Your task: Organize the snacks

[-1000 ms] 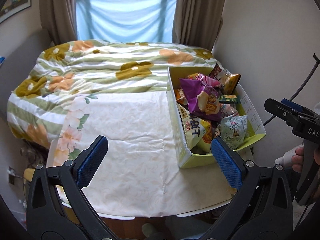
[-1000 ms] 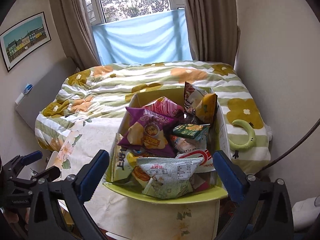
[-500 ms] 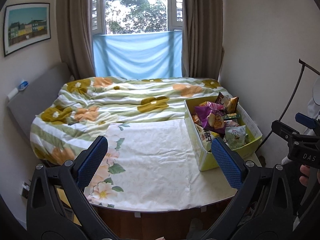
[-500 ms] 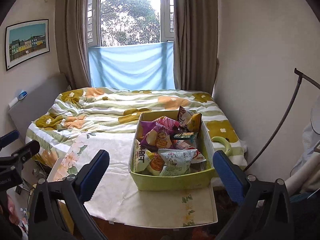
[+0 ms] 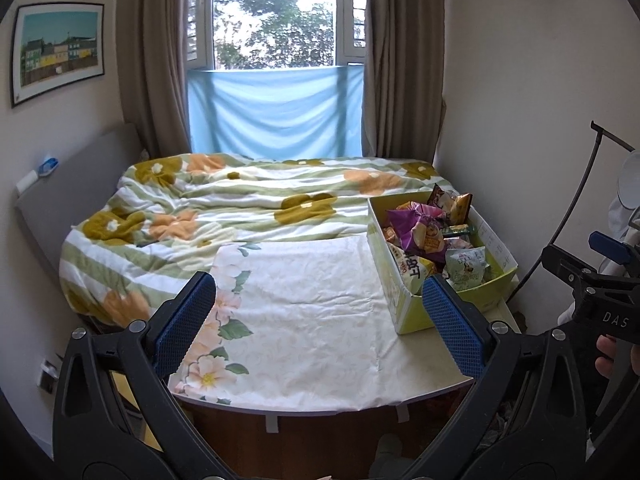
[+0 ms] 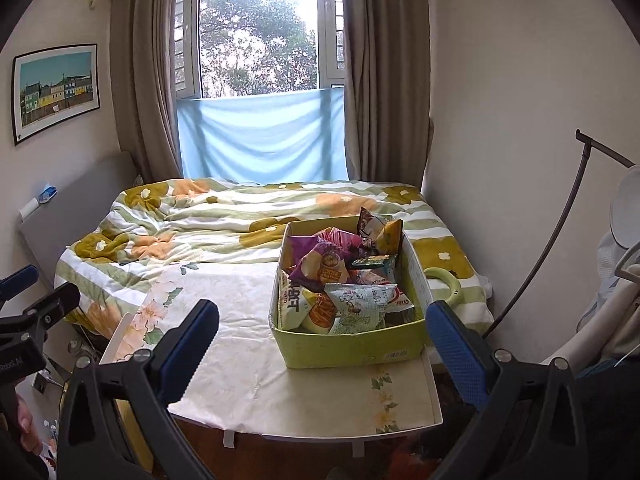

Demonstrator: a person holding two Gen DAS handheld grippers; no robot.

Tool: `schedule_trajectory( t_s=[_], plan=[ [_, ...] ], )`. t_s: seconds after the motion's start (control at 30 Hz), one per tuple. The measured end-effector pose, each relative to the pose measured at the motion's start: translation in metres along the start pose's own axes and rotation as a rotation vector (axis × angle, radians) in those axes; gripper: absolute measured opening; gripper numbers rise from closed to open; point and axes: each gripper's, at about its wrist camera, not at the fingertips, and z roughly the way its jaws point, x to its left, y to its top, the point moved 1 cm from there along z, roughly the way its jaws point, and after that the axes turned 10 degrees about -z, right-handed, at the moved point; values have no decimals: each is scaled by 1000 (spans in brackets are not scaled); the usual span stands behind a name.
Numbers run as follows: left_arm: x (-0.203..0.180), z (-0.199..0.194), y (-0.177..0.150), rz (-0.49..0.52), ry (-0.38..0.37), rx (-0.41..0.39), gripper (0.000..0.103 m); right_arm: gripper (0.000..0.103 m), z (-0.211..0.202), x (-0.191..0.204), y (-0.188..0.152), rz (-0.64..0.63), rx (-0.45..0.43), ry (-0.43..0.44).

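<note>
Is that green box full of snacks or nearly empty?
Full: the green box is piled with snack bags up to its rim, some poking above it.

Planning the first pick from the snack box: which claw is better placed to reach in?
Probably the right claw: open, with the green box almost centred ahead of it. From the open left claw, the box sits off to the right.

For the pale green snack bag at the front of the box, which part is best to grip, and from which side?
Probably its upper sealed edge, coming from above: the pale green bag leans on other packets inside the green box, whose front wall blocks a low approach.
</note>
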Motion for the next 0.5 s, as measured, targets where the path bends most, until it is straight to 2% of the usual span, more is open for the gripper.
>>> schedule_trajectory(
  t_s=[0.5],
  plan=[
    [-16,3,0,14,-5,2,102,103,3,-5,2,2,10,2]
  ],
)
